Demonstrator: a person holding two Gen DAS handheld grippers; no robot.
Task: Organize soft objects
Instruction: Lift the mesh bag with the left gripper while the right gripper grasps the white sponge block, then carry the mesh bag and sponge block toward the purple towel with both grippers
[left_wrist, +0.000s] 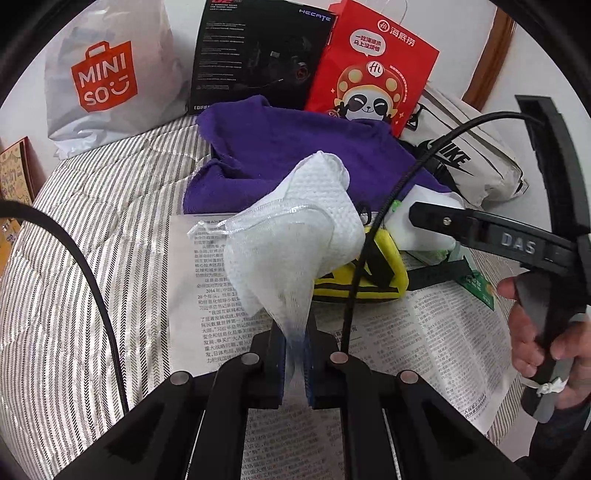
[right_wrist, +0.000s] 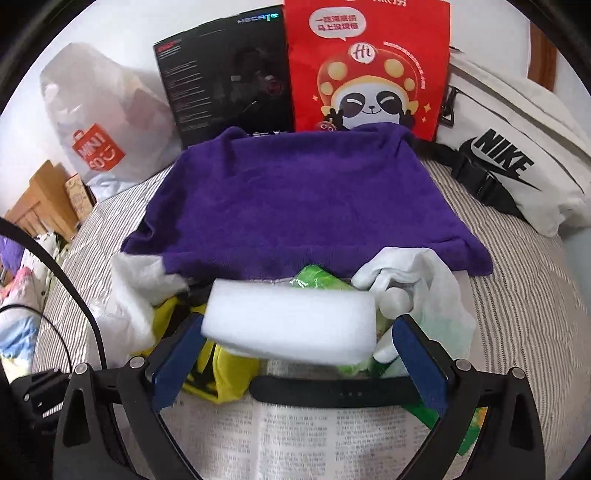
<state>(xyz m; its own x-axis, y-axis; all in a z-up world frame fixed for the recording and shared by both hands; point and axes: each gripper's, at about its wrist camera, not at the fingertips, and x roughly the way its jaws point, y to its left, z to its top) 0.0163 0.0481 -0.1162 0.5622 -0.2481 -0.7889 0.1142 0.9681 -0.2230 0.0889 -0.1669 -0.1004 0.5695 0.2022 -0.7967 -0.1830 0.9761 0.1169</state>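
Note:
My left gripper (left_wrist: 295, 328) is shut on the lower end of a white textured cloth (left_wrist: 314, 221) in a clear wrapper, which stands up above the newspaper (left_wrist: 406, 350). In the right wrist view my right gripper (right_wrist: 299, 321) is shut on a white foam block (right_wrist: 291, 325), its blue pads (right_wrist: 181, 354) at the block's two ends. The block (left_wrist: 428, 229) is also visible in the left wrist view, with a person's hand (left_wrist: 535, 332) on the right handle. A purple towel (right_wrist: 303, 206) is spread behind it. A yellow soft pouch (left_wrist: 369, 277), a green packet (right_wrist: 314, 277) and a white glove (right_wrist: 406, 273) lie under the block.
Along the back stand a Miniso plastic bag (left_wrist: 107, 74), a black box (left_wrist: 258, 55), a red paper bag (left_wrist: 373, 62) and a white Nike bag (right_wrist: 509, 162). A black strap (right_wrist: 332, 391) lies across the newspaper (right_wrist: 314, 435). All rests on a striped bedsheet (left_wrist: 92, 221). Cables hang at left.

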